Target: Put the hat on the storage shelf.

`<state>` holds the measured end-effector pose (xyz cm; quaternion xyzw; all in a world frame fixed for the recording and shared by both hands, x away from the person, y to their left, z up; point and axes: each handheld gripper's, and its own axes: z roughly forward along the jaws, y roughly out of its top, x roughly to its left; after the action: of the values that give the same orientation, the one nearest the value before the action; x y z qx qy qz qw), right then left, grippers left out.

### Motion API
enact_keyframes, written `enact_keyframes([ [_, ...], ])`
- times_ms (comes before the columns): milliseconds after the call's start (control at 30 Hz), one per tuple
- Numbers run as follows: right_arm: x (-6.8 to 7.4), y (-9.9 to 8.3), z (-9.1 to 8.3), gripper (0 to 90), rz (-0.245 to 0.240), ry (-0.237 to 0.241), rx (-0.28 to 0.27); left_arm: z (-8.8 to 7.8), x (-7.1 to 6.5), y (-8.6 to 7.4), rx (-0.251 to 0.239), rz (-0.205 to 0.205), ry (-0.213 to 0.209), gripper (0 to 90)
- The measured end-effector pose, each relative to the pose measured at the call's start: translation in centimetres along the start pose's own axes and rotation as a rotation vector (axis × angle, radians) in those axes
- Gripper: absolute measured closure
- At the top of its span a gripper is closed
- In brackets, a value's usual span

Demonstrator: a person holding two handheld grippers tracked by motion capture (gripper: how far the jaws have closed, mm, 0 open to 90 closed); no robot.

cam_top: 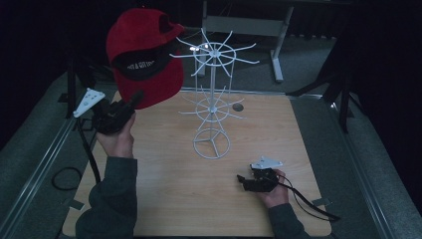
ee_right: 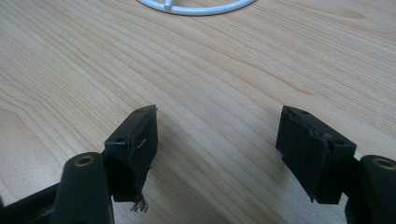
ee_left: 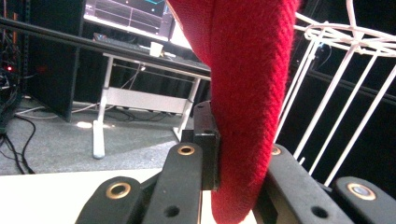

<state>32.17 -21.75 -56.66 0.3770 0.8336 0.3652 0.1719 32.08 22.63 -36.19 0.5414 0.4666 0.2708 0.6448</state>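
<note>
Left gripper point(cam_top: 133, 101) raised at far left of table point(cam_top: 164, 199), jaws clamped on brim of red cap point(cam_top: 144, 55). Cap held aloft, crown up, just left of white wire rack point(cam_top: 213, 94); touching rack's upper prongs or not, hard to tell. Rack upright at table centre on ring base. Right gripper point(ee_right: 217, 144) low over near right of table, jaws wide apart, nothing between them.
</note>
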Motion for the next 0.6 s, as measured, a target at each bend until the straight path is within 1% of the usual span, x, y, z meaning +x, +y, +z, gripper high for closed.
enact_keyframes([
  [167, 0.0, 0.0, 0.0, 29.0, 0.000, 0.000, 0.000, -0.2, 0.1, -0.3, 0.000, -0.003, -0.013, 85.9],
  [267, 0.0, 0.0, 0.0, 29.0, 0.000, 0.000, 0.000, -0.3, 0.0, -0.4, 0.003, 0.003, -0.020, 85.9],
  [433, 0.0, 0.0, 0.0, 29.0, 0.000, 0.000, 0.000, -0.4, 0.0, -0.7, -0.001, -0.005, -0.037, 85.9],
  [600, 0.0, 0.0, 0.0, 29.0, 0.000, 0.000, 0.000, -0.4, 0.0, -1.1, 0.006, 0.003, -0.043, 85.9],
])
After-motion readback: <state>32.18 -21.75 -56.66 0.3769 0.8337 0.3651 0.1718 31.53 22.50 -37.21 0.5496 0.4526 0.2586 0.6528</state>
